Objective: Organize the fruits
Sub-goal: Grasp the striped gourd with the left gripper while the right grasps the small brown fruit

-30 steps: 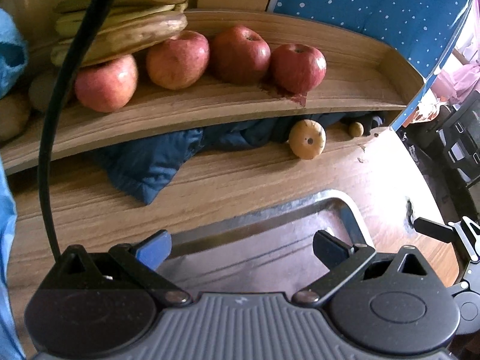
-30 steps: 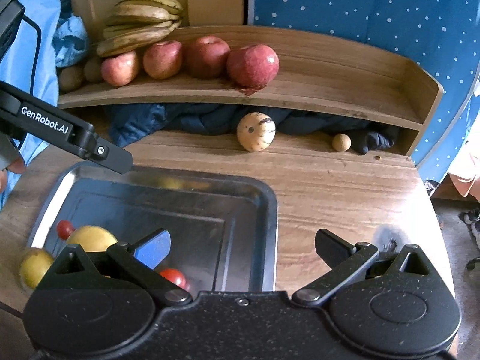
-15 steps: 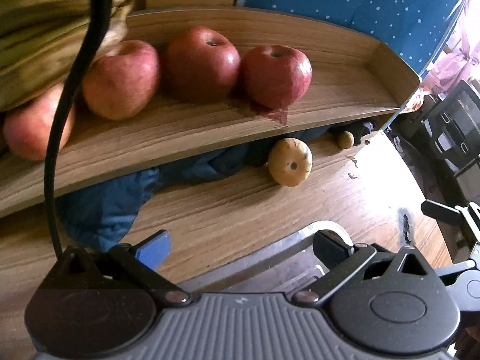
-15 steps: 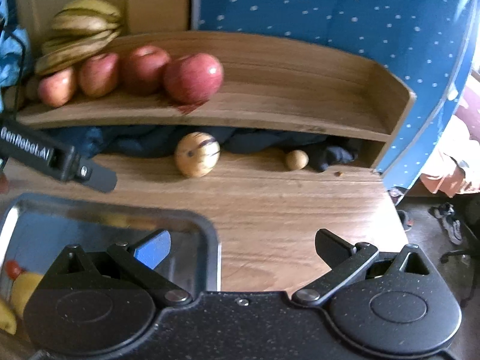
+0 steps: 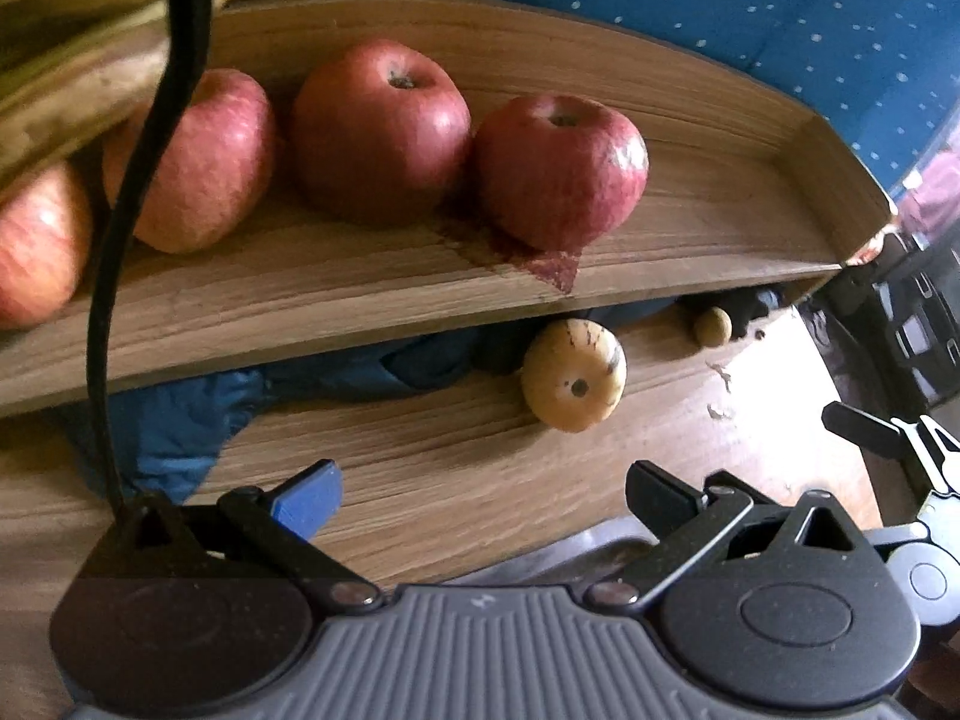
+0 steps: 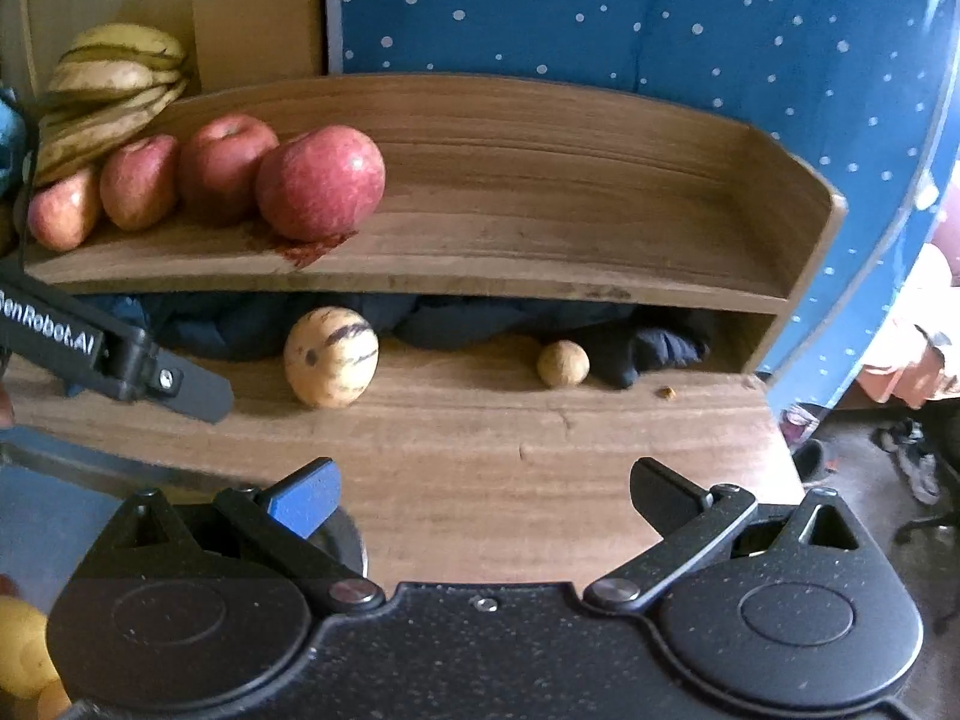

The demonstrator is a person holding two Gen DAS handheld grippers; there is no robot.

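The left gripper (image 5: 480, 489) is spread wide with nothing between its fingers, hovering over the wooden table (image 5: 456, 480) just past the rim of a metal tray (image 5: 576, 552). The right gripper (image 6: 483, 492) is likewise wide open and empty, above the table with the tray's corner (image 6: 351, 540) under its blue-tipped finger (image 6: 303, 495). In the right view the left gripper's black finger (image 6: 186, 384) juts in from the left edge. Ahead of both, a pale striped melon (image 6: 331, 357) lies on the table at the mouth of the gap under a wooden shelf (image 6: 540, 228), touching dark blue cloth (image 6: 480, 315) stuffed in that gap. A small round brown fruit (image 6: 563, 363) sits further right, beside the cloth. On the shelf four red apples stand in a row at the left; the rightmost apple (image 6: 321, 182) rests on a reddish stain (image 6: 312, 247), touching the next apple (image 6: 225, 168). Bananas (image 6: 111, 90) are piled above the left end of the row. In the tray's near corner a yellow fruit (image 6: 21, 642) shows at the edge of the right view. A blue dotted wall (image 6: 660, 18) stands behind the shelf.
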